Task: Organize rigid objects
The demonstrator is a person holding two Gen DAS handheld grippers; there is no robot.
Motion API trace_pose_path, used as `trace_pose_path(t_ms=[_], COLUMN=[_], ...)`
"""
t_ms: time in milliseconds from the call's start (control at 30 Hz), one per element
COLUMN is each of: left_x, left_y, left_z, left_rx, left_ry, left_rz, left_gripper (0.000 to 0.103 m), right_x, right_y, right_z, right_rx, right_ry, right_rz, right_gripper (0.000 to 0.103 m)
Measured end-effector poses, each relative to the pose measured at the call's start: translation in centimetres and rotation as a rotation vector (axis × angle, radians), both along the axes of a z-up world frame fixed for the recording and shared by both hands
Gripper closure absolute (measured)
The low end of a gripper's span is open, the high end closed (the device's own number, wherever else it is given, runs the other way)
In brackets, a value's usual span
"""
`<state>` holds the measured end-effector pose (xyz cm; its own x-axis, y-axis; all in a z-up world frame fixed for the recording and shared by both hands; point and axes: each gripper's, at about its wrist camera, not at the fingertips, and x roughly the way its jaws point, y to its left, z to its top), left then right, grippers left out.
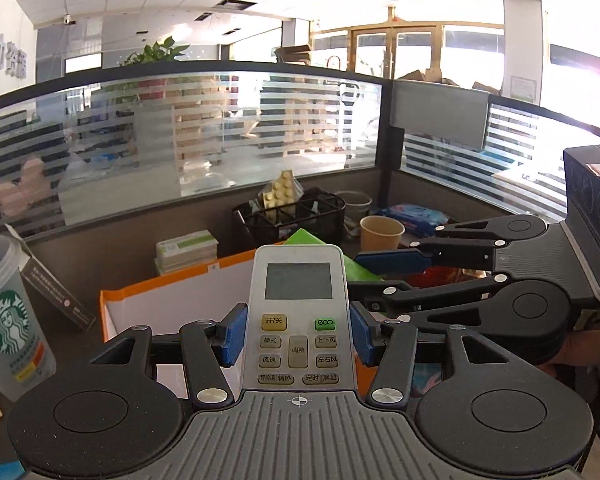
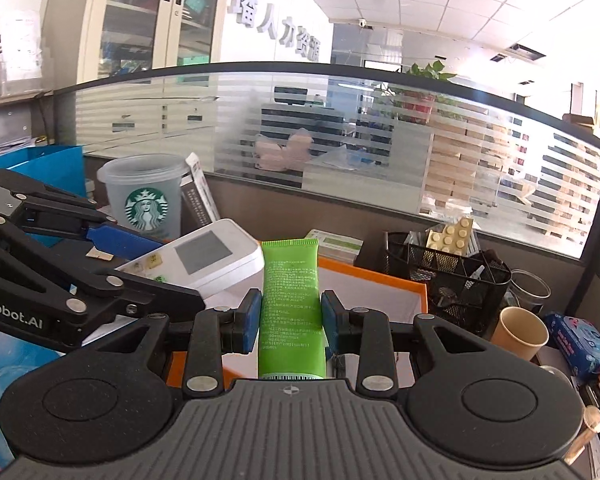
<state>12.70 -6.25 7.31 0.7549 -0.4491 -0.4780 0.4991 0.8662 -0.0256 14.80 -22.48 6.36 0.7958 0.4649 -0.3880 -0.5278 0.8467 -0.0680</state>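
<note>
My left gripper (image 1: 298,336) is shut on a white air-conditioner remote (image 1: 298,312) and holds it above an orange-rimmed white box (image 1: 160,300). My right gripper (image 2: 290,322) is shut on a green tube (image 2: 291,304) and holds it over the same box (image 2: 380,292). The remote (image 2: 208,256) and left gripper (image 2: 112,264) show at the left of the right wrist view. The right gripper (image 1: 384,272) and part of the green tube (image 1: 312,238) show at the right of the left wrist view.
A Starbucks cup (image 1: 8,316) stands left of the box. Behind it are a black mesh organizer (image 1: 296,216) with a pill blister, a stack of small boxes (image 1: 186,250), a paper cup (image 1: 380,232) and a blue wipes pack (image 2: 580,340). A glass partition (image 1: 180,140) bounds the desk.
</note>
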Motion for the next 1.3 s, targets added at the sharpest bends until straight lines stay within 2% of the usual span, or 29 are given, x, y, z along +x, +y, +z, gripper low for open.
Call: trace_pose_path(t_ms=[333, 700, 1100, 1300], left_x=[4.8, 9.1, 10.8, 11.3], left_y=[-1.0, -1.2, -0.6, -0.6], left_z=[-1.3, -4.6, -6.5, -6.6], left_rx=[0.021, 0.039, 0.070, 0.098], left_ry=[0.048, 0.142, 0.195, 0.199], left_rz=[0.031, 0.066, 0.077, 0.078], left_gripper=[0.052, 0.052, 0.052, 0.052], right_x=[4.8, 9.4, 11.2, 11.9], right_y=[-0.1, 0.9, 3.1, 4.4], right_z=[-0.4, -4.1, -6.7, -7.3], right_rx=[-0.008, -0.097, -0.196, -0.292], right_ry=[0.049, 0.160, 0.231, 0.263], right_rz=[-0.061, -0.095, -0.083, -0.076], right_gripper=[0.073, 0.073, 0.073, 0.073])
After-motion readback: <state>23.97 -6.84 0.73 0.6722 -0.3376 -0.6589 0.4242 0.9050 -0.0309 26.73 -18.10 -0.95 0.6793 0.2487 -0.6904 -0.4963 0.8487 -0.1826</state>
